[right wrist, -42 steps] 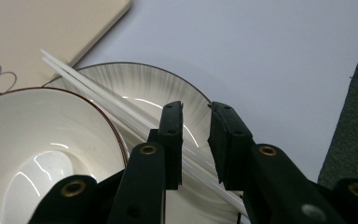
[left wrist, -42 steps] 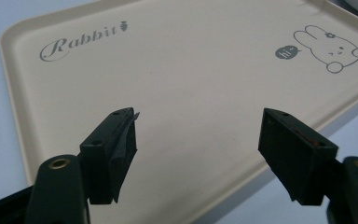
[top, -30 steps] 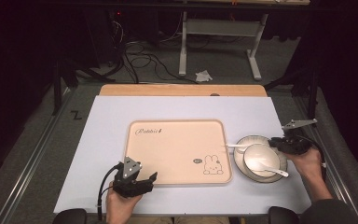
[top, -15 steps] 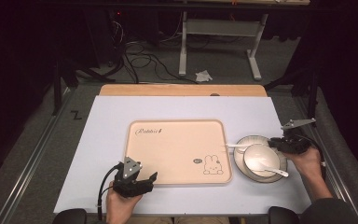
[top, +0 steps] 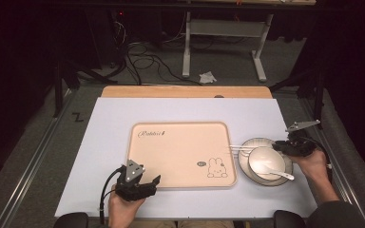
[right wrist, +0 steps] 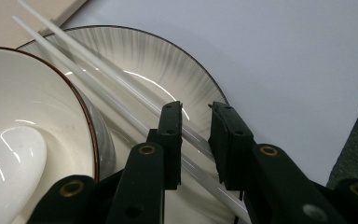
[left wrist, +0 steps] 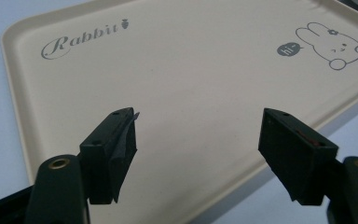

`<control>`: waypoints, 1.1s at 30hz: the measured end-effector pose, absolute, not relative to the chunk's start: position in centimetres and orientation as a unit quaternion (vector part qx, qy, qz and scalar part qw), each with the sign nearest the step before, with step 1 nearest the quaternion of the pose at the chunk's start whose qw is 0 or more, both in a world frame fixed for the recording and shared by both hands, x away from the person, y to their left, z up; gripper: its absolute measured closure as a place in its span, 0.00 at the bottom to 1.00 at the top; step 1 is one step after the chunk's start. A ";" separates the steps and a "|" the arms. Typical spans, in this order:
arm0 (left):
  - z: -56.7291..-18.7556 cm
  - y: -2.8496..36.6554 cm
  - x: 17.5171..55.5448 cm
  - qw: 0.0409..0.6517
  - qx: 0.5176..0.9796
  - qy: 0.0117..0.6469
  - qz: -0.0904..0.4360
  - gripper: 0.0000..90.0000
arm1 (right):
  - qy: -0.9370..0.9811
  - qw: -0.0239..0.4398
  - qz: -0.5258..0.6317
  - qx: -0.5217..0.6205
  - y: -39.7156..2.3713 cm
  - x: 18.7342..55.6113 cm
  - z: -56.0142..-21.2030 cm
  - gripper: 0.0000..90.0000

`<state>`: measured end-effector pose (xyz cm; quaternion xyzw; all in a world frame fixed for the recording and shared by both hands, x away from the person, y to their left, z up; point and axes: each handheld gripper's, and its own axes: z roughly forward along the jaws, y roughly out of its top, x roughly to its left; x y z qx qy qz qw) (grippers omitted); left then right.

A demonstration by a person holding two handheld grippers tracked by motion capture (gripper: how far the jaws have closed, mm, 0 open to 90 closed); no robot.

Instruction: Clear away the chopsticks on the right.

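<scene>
Pale lilac underfoot of everything: found a sheet (top: pixel 180 111) covering the table. On it, centred, noted a beige tray (top: pixel 180 152). Read "Rabbit" in grey script with a small carrot at its far left corner. Near the right front corner, made out a line-drawn bunny beside a dark bubble saying "hi~".

Saw the left hand (top: pixel 122 206) come in from the bottom edge, wrist low and knuckles up. Held the left gripper (top: pixel 153 186) at the tray's front left corner, aimed across the tray. Found its jaws (left wrist: pixel 200 154) wide apart, with nothing between them but bare tray.

Saw the right hand (top: pixel 312 162) reach in from the right, gripper levelled leftward. Set the right gripper (top: pixel 278 146) at the far right rim of a streaked plate (top: pixel 243 164), just beside the tray.

Noted a white bowl (top: pixel 265 157) on that plate and a white spoon (top: pixel 276 171) lying in it, handle over the rim.

Found two white chopsticks (right wrist: pixel 121 88) lying across the plate's far side behind the bowl, tips towards the tray. Saw the right jaws (right wrist: pixel 195 140) narrowed around them, both sticks crossing the gap; could not tell whether the pads pressed.
</scene>
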<state>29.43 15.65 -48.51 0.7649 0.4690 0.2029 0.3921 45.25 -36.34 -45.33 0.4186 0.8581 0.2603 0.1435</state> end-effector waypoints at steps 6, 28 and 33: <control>-48.6 15.6 29.4 0.390 0.766 0.468 0.203 0.31 | 0.861 0.141 0.254 0.417 -36.3 45.5 -45.3 0.84; -48.6 15.5 29.4 0.393 0.766 0.468 0.200 0.31 | 0.866 0.122 0.260 0.410 -36.3 45.8 -45.5 0.83; -48.7 15.4 29.4 0.392 0.767 0.467 0.199 0.31 | 0.868 0.122 0.259 0.407 -36.3 45.9 -45.6 0.82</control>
